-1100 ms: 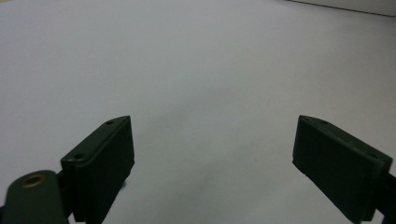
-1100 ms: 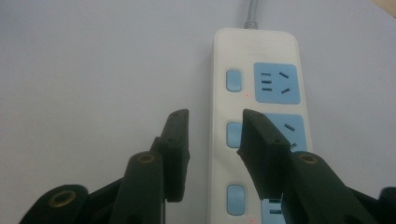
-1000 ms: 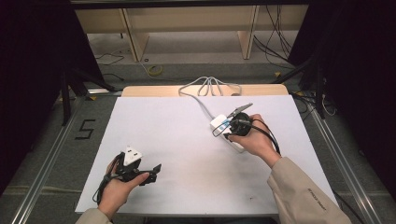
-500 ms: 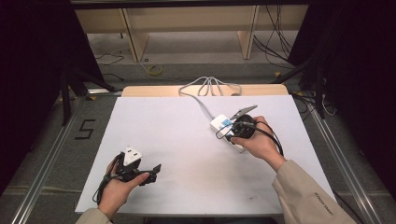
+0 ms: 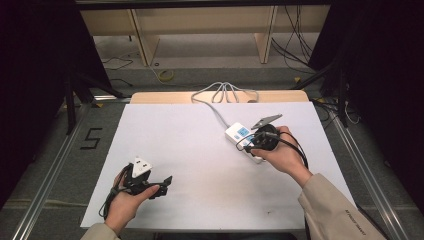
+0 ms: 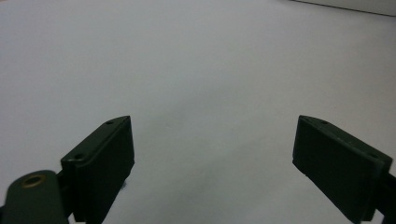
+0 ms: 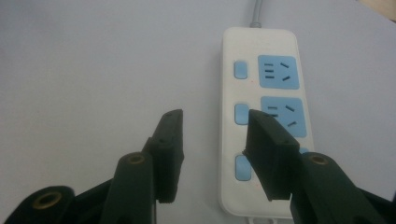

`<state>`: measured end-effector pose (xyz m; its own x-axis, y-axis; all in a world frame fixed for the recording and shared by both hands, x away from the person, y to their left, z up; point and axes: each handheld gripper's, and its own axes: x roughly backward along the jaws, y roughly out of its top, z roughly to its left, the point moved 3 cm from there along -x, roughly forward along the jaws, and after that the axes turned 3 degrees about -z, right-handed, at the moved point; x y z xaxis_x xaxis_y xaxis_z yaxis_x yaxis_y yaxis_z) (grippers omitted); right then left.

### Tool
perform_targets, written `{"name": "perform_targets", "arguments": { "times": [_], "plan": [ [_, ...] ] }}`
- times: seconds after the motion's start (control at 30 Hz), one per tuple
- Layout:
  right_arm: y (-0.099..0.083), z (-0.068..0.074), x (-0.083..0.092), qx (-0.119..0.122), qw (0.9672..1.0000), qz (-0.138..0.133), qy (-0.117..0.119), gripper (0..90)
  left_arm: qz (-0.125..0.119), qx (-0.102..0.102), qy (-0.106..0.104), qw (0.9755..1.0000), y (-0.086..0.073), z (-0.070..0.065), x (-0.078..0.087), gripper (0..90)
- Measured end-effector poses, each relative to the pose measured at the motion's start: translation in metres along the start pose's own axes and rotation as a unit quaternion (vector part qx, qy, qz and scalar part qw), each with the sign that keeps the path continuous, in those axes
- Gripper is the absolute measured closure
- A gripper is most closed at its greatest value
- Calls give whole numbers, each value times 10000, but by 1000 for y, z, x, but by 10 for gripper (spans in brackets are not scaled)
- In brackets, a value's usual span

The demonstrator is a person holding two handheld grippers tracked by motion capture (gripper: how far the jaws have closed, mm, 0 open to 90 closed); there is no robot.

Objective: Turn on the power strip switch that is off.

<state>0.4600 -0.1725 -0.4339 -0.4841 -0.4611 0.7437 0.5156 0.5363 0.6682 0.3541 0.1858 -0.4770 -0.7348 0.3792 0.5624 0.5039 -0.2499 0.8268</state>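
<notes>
A white power strip (image 5: 237,133) with blue sockets and blue buttons (image 7: 241,70) lies right of the table's middle, and its grey cable (image 5: 216,111) runs to the far edge. My right gripper (image 5: 248,144) hovers over the strip's near end. In the right gripper view (image 7: 212,116) one jaw stands above the middle socket (image 7: 290,108) and the other over bare table beside the strip. These jaws have just been opening, with nothing pressed between them. My left gripper (image 5: 161,183) rests at the near left, jaws wide open (image 6: 213,120) over the bare white surface.
The white tabletop (image 5: 185,135) has a wooden strip along its far edge, where the cable loops (image 5: 226,92). Metal rails run along the floor on both sides. A shelf frame (image 5: 200,30) stands beyond the table. A small dark speck (image 5: 270,211) marks the near edge.
The right hand has drawn back slightly toward the near right, uncovering more of the power strip's blue socket. The left hand has stayed where it was.
</notes>
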Motion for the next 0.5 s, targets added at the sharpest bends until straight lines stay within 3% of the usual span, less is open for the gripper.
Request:
{"name": "perform_targets", "arguments": {
  "times": [0.5],
  "plan": [
    [-11, -3, 14, -138, 9998, -130, 1, 547, 8, -3, 7, 10000, 0, 0, 0, 123]
  ]
}}
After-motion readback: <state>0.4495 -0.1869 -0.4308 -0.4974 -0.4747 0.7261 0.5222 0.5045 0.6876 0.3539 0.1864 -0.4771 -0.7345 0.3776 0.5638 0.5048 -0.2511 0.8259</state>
